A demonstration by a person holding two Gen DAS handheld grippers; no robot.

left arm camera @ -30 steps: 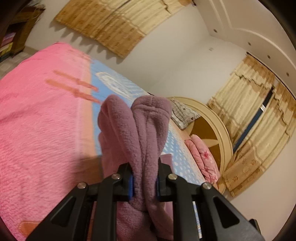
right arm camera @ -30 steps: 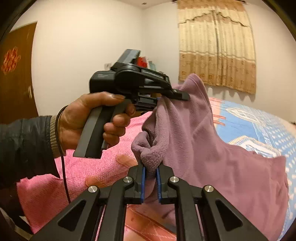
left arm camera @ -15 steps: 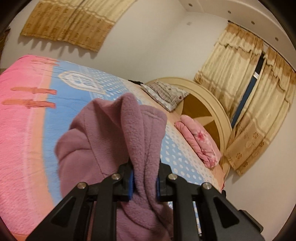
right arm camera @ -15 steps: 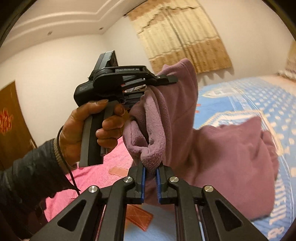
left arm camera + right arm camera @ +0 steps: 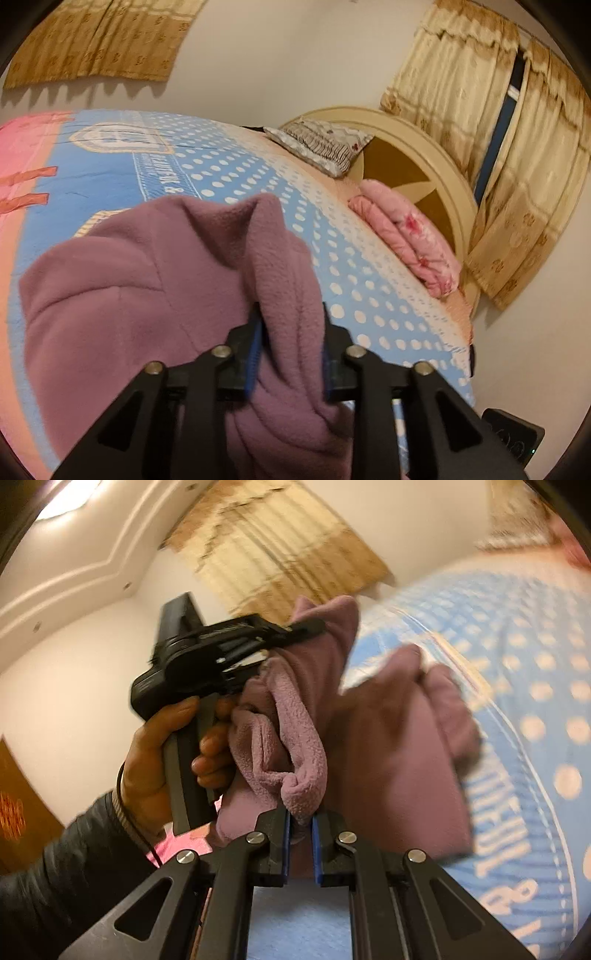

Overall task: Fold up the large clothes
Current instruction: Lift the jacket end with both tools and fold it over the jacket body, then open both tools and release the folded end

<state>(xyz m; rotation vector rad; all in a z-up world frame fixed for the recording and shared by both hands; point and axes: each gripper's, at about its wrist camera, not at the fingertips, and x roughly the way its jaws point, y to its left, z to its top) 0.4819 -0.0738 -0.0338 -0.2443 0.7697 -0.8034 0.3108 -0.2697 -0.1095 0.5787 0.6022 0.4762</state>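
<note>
On the bed [image 5: 229,173] lie 1 mauve fleece garment [image 5: 140,280], 1 patterned pillow [image 5: 321,142] and 1 folded pink blanket [image 5: 406,236], the last 2 at the bed's round headboard [image 5: 417,147]. Behind the bed hang 2 sets of beige curtains [image 5: 517,155], 1 beside the headboard and 1 on the side wall. 2 grippers show over the bed: the left gripper [image 5: 290,332] and the right gripper [image 5: 298,821]. 1 hand [image 5: 162,753] shows.

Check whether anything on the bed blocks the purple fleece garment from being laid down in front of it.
Nothing visible does. The purple fleece garment hangs over open bedspread; the folded pink blanket and pillow sit apart, near the headboard.
</note>
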